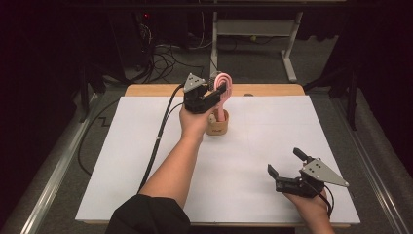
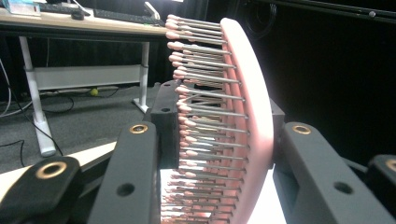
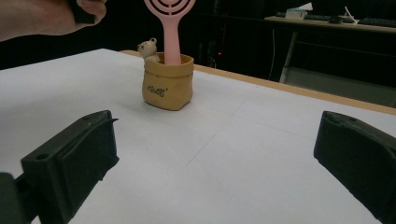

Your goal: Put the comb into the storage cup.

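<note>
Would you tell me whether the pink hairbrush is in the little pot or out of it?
In. The hairbrush stands upright with its handle down inside the pot, while the left gripper grips its head.

So the pot [image 1: 217, 126] sat on the table [image 1: 146, 146], toward its far edge. The hairbrush [image 1: 223, 92] stood upright in the pot, handle down, with a little bear figure [image 3: 148, 48] at the pot's rim beside it. The left gripper [image 1: 220, 90] was above the pot, the right gripper [image 1: 287, 162] well off to the pot's near right.
</note>
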`<state>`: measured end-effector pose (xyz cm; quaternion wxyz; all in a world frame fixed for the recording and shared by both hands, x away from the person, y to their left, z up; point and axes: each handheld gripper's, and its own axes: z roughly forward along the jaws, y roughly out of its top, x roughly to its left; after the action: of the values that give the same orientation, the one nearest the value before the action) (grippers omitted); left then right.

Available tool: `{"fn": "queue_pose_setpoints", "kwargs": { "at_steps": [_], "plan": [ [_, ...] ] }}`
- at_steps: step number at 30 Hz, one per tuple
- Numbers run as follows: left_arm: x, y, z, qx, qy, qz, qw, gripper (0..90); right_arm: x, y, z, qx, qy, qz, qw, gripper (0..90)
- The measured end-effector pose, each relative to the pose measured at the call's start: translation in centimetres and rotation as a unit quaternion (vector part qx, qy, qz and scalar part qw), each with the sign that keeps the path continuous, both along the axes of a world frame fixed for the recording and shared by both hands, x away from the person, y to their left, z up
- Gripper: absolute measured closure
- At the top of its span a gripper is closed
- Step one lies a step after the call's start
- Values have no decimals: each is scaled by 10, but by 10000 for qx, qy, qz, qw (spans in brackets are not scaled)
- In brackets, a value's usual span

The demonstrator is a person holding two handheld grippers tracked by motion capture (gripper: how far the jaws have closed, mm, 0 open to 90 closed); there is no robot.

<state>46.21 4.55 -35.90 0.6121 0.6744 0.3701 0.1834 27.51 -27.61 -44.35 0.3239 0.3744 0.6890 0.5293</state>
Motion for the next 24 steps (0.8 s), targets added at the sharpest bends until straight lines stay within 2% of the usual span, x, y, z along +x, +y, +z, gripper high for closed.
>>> {"fn": "queue_pose_setpoints", "kwargs": {
  "at_steps": [9, 24],
  "plan": [
    [1, -1, -6, -15, 41, -22, 10000, 636, 0, 0, 0, 6, 0, 2, 10000, 2],
    [1, -1, -6, -16, 62, -35, 10000, 635, -1, 1, 0, 4, -11, 4, 10000, 2]
  ]
}}
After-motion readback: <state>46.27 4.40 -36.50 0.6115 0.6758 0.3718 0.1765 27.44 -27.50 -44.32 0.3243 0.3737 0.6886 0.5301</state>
